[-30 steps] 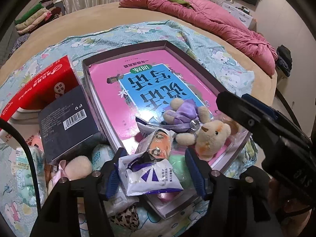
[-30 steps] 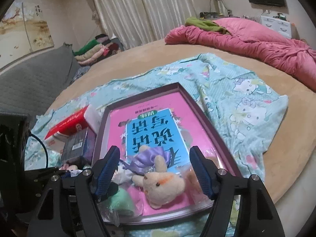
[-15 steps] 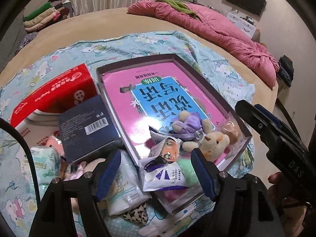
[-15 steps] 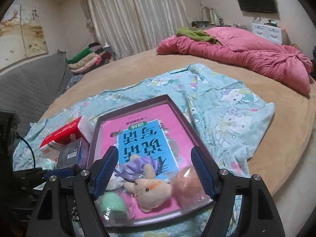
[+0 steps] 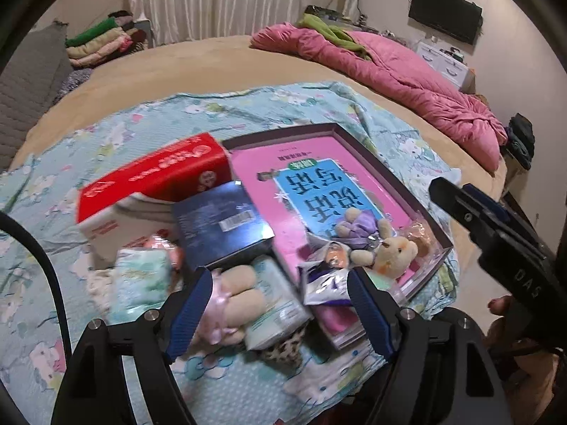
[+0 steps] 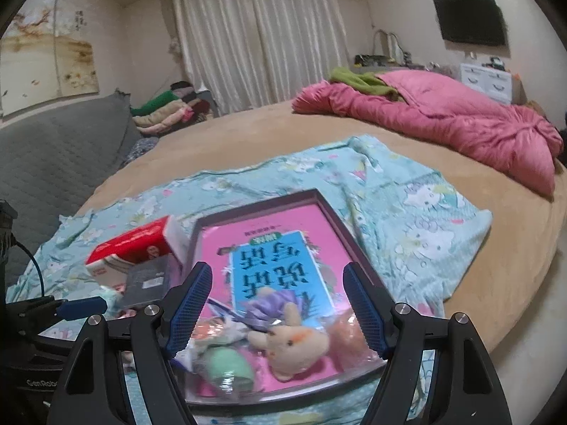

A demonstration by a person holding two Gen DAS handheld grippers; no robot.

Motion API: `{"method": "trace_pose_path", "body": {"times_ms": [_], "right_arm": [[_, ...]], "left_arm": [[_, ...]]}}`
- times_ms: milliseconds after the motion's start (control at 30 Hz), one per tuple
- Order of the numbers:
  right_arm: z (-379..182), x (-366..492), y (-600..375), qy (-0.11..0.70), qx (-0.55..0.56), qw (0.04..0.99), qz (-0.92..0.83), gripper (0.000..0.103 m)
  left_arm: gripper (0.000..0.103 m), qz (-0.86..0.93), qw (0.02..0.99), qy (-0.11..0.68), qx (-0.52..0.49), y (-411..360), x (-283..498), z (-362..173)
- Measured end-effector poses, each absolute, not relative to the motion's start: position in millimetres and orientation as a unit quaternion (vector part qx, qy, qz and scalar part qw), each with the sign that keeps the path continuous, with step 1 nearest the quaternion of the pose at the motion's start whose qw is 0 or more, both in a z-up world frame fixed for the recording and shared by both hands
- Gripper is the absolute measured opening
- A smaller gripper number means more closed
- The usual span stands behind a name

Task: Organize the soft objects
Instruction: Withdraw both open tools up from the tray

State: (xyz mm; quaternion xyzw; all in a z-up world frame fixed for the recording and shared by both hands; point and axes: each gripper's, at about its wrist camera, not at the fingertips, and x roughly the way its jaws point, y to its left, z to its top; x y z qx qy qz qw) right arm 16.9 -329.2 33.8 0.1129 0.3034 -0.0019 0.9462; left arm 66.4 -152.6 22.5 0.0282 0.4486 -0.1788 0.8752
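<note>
A dark-rimmed tray holding a pink book lies on the bed. At its near end sit a tan bunny plush, a purple plush, a white-and-purple packet and a bagged orange toy. My left gripper hovers over a beige plush with a pink ribbon and a tissue pack; its jaws are opening and touch nothing. My right gripper stands open above the bunny plush and a green ball, gripping nothing.
A red tissue box and a dark blue box lie left of the tray on a teal cartoon sheet. A pink quilt covers the far right of the bed. Folded clothes are stacked at the back left.
The left gripper has drawn back and up, its jaws wider; the packet that lay between its fingers now rests by the right finger. The right gripper has risen slightly.
</note>
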Motion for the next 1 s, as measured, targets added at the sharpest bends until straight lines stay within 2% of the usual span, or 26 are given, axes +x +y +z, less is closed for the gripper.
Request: {"method": "trace_pose_path", "body": {"times_ms": [300,1000], "right_arm": [[58,8,-296,0.292,0.098,0.951,0.025,0.078],[76,-3,-240,0.303,0.038,0.949,0.082,0.078]], "left_arm": [[0.080,-0.149,0.889,0.432,0.025,-115,56,42],[0.081,-0.065,0.905,0.418,-0.033,5,60,70]]}}
